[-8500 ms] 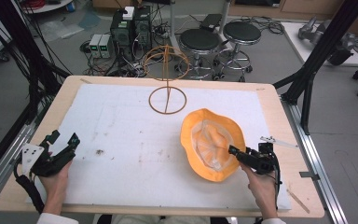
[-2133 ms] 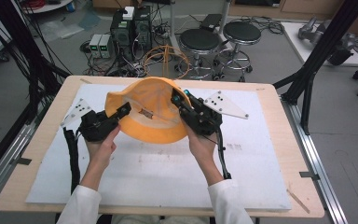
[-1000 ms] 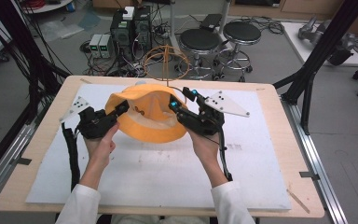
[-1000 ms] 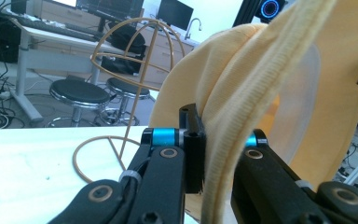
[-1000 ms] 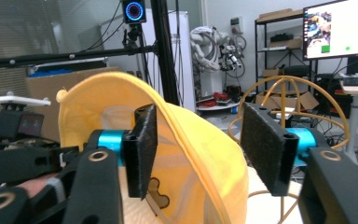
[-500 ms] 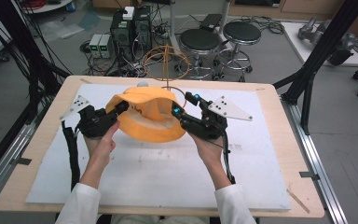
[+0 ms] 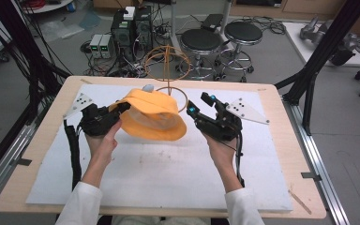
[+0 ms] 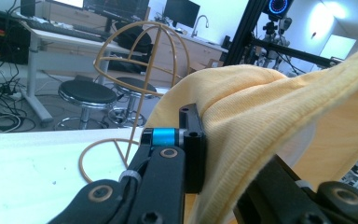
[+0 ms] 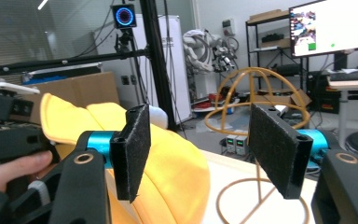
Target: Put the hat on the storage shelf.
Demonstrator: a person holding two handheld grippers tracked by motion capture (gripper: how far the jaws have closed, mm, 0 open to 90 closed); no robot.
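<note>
Hat: the orange hat point(image 7: 152, 117) hangs above the white mat, with its brim between the jaws of the left gripper point(image 7: 117, 110).
Left jaws: they are closed on the folded brim; in the left gripper view the yellow cloth point(image 8: 261, 121) fills the gap between the two black jaws, so the grip looks firm.
Right jaws: the right gripper point(image 7: 201, 107) is wide apart and holds nothing; in the right gripper view the two pads point(image 9: 137, 149) stand far from each other, with the hat to the left of them and below.
Beyond the jaws: the wire hat stand point(image 7: 168, 70) rises just behind the hat, ahead of both grippers; its ring base lies on the mat point(image 7: 168, 173).
Step in hand: I judge that the hat is being carried to the stand, now by one gripper alone.
Next move: probably the right jaws must take the free side of the brim, then both lift the crown over the wire dome and lower it.
</note>
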